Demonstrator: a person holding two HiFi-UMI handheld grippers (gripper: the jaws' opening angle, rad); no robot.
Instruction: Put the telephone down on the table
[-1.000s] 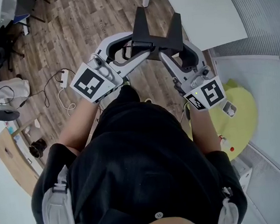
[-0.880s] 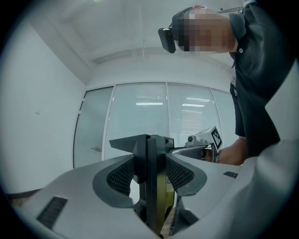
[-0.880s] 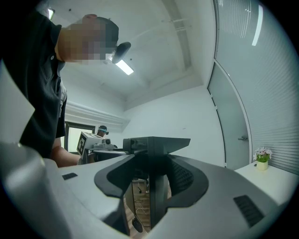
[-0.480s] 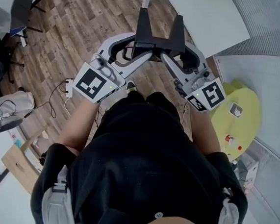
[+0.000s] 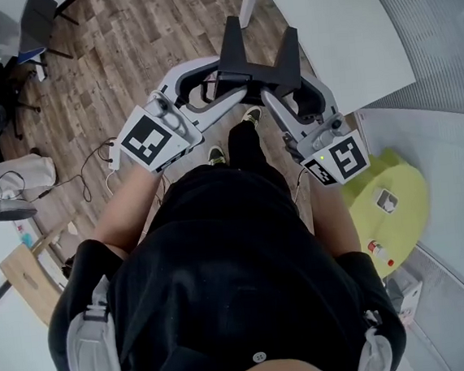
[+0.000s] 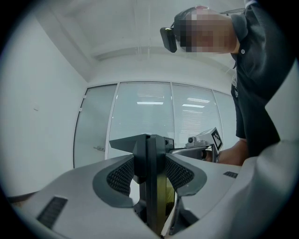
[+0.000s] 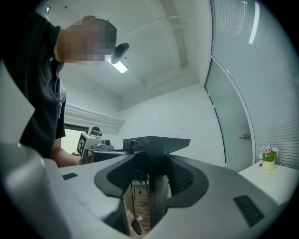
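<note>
Telephone pinched between two claws

Telephone (image 5: 255, 73), dark with two upright prongs, hangs in the air over the wooden floor (image 5: 160, 32), just beside the white worktop (image 5: 339, 23) and not resting on it. The left claw (image 6: 150, 173) clamps one end of it, pads pressed on both faces. The right claw (image 7: 155, 179) grips the other end the same way.

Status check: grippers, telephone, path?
Grippers: left gripper and right gripper both shut on telephone. Telephone airborne over floor, short of table. Nothing seen in the way.
</note>
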